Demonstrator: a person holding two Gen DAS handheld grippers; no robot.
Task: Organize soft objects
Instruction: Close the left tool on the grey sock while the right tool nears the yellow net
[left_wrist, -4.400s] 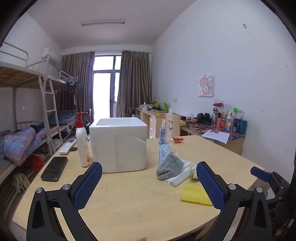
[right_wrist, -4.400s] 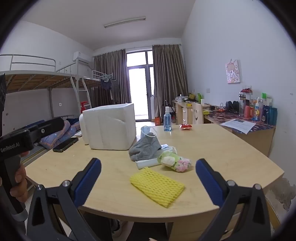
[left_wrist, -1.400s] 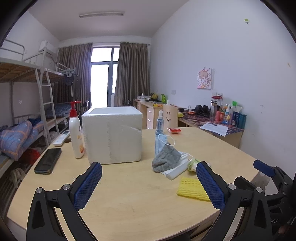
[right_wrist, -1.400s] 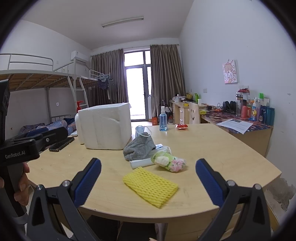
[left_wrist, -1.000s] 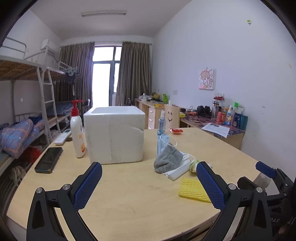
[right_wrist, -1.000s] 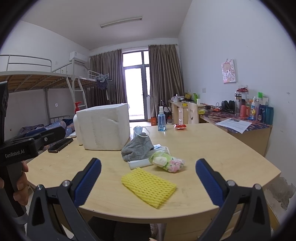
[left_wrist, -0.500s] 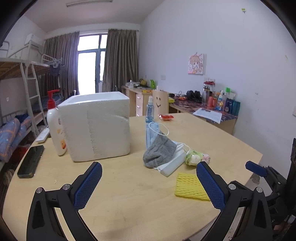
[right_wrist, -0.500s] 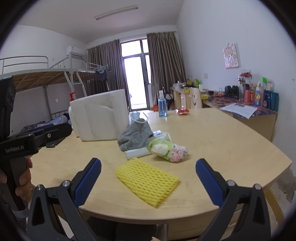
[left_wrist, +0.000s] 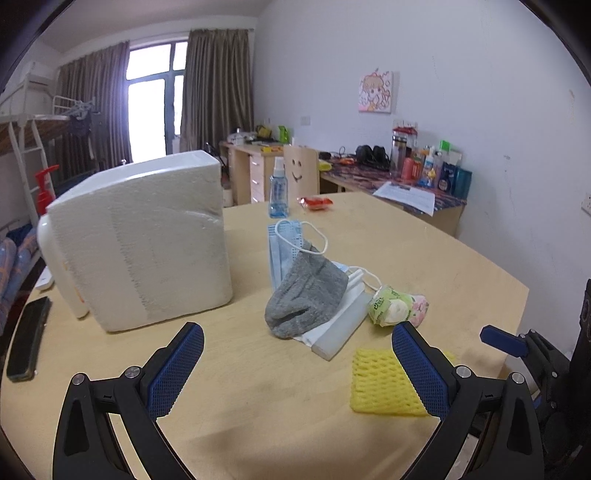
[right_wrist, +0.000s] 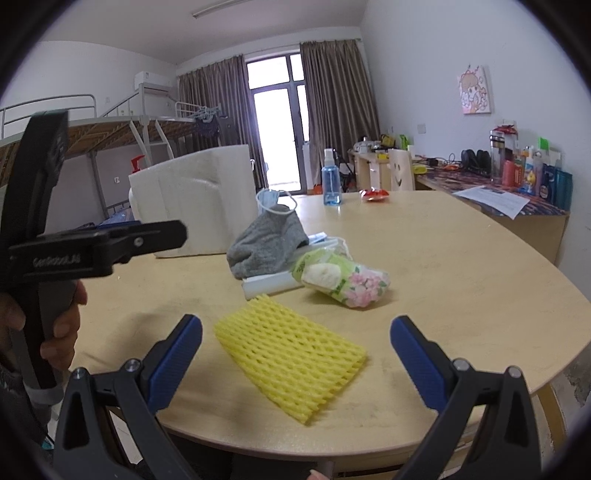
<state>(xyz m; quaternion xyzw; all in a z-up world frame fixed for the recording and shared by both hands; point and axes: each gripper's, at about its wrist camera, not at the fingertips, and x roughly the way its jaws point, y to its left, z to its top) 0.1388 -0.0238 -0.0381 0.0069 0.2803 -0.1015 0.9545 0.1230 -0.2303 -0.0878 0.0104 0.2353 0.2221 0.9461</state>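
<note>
1. Right wrist view: yellow foam net (right_wrist: 290, 363) flat at table's near edge, framed by right gripper (right_wrist: 295, 350), jaws wide and empty; likely first pick.
2. Just behind: tissue pack (right_wrist: 341, 277), grey sock (right_wrist: 267, 245) and mask (right_wrist: 271, 203) heaped on a white slab, touching one another.
3. Beyond the heap: foam box (left_wrist: 144, 240), open-topped, probably the bin for all four.
4. Left gripper (left_wrist: 295, 369) spread wide, empty, aimed between box and heap.
5. Table (right_wrist: 461, 266) bare on the right.

Black grippers with blue textured pads (left_wrist: 176, 369)
</note>
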